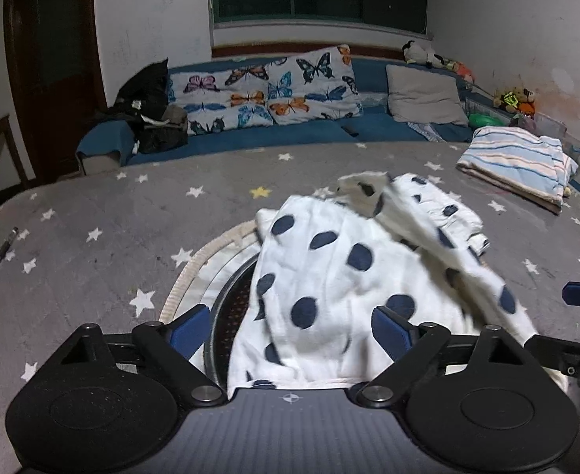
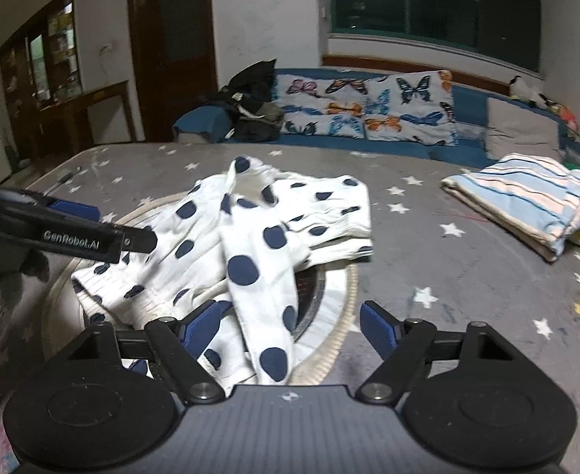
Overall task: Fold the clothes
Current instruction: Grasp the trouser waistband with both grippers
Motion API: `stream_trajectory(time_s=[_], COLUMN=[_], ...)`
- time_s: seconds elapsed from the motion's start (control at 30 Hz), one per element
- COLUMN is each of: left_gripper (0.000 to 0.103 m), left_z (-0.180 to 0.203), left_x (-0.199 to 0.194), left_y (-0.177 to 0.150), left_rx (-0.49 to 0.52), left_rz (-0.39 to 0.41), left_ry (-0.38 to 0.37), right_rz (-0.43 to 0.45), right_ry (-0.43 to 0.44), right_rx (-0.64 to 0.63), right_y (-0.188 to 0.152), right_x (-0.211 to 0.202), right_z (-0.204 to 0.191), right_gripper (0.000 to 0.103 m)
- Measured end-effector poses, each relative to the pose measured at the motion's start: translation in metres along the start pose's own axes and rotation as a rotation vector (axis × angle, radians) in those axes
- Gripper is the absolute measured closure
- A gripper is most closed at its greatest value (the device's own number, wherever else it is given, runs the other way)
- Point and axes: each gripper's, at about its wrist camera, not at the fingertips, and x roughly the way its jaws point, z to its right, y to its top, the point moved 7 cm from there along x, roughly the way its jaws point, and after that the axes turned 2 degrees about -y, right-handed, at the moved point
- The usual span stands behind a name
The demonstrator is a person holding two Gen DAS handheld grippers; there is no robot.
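Two low, close views across garment (image 1: pixel 329 276)

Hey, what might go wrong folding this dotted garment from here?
The dotted garment lies crumpled over a round rimmed basket, so it may sag in or drag the basket when pulled. Both the left gripper and the right gripper are open over bunched layers, so a grab may catch several folds.

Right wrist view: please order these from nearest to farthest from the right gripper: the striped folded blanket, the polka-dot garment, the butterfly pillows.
1. polka-dot garment: directly ahead, reaching between the open fingers of the right gripper.
2. striped folded blanket: farther, on the right.
3. butterfly pillows: farthest, on the sofa behind.
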Motion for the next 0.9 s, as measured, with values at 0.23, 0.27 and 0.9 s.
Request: stream_trajectory(time_s=[0.23,0.27,0.9], left_gripper=[0.033,0.039,0.097], left_z=[-0.014,-0.015,-0.023], left_x=[0.015,0.015,-0.04], left_y=[-0.014,-0.016,-0.018], left_rx=[-0.026,-0.033,-0.118], left_rz=[-0.067,-0.075,-0.038], left_ry=[-0.038,-0.046,-0.159], right_rz=[-0.044,-0.05,-0.046], right_ry=[0.019,0.022,0.104], right_rx=[0.03,0.036,0.159], right_y=[-0.006,-0.007,-0.005], right_x=[0.018,0.019,-0.001], right_z=[0.004,0.005,0.017], right_gripper=[0.041,0.046,0.098])
